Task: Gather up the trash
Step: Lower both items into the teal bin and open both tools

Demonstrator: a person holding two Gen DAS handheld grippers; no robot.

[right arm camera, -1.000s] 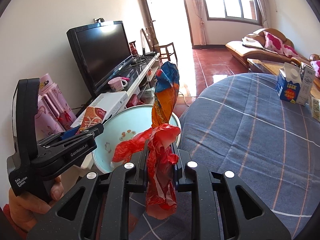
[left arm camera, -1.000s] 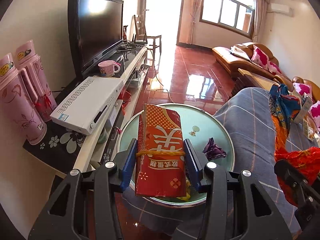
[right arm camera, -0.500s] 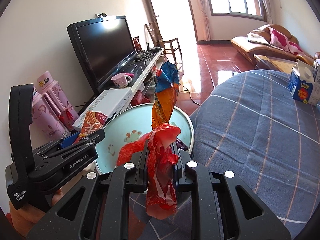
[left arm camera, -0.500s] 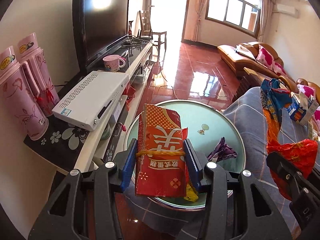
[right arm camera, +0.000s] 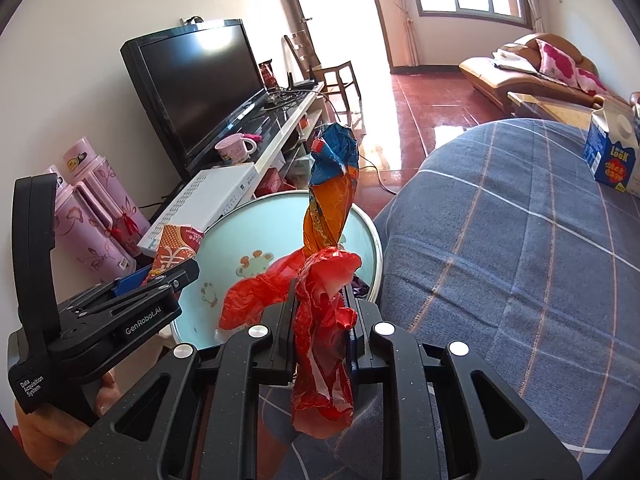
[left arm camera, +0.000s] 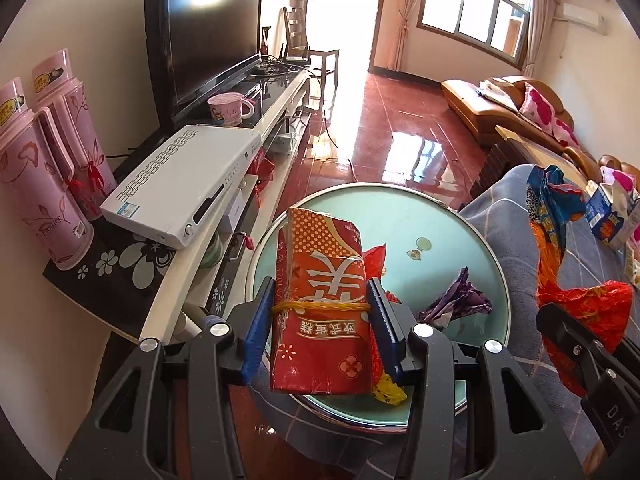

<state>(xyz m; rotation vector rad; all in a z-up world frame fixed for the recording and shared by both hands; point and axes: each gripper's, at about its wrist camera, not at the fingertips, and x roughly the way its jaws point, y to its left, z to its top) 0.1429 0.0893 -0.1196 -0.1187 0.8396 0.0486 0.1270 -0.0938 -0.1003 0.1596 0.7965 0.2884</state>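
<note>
My left gripper (left arm camera: pixel 322 312) is shut on a flattened red carton (left arm camera: pixel 320 304) bound with a yellow band, held over the near rim of a light-blue basin (left arm camera: pixel 440 232). In the basin lie a crumpled purple wrapper (left arm camera: pixel 460 304) and red and yellow scraps. My right gripper (right arm camera: pixel 320 300) is shut on a twisted bundle of red plastic and an orange-and-blue wrapper (right arm camera: pixel 332 216), which stands up in front of the basin (right arm camera: pixel 240 236). The left gripper (right arm camera: pixel 168 276) with its carton appears at the left of the right wrist view, held by a hand (right arm camera: pixel 48 436).
A TV stand (left arm camera: pixel 224 216) with a white player box (left arm camera: pixel 180 184), two pink flasks (left arm camera: pixel 44 160), a pink mug (left arm camera: pixel 228 110) and a TV runs along the left wall. A table under blue checked cloth (right arm camera: pixel 520 240) is right of the basin, with a blue milk carton (right arm camera: pixel 610 152) on it.
Both grippers have moved forward toward the basin with their loads still held. More of the basin's inside and the purple wrapper now show in the left wrist view.
</note>
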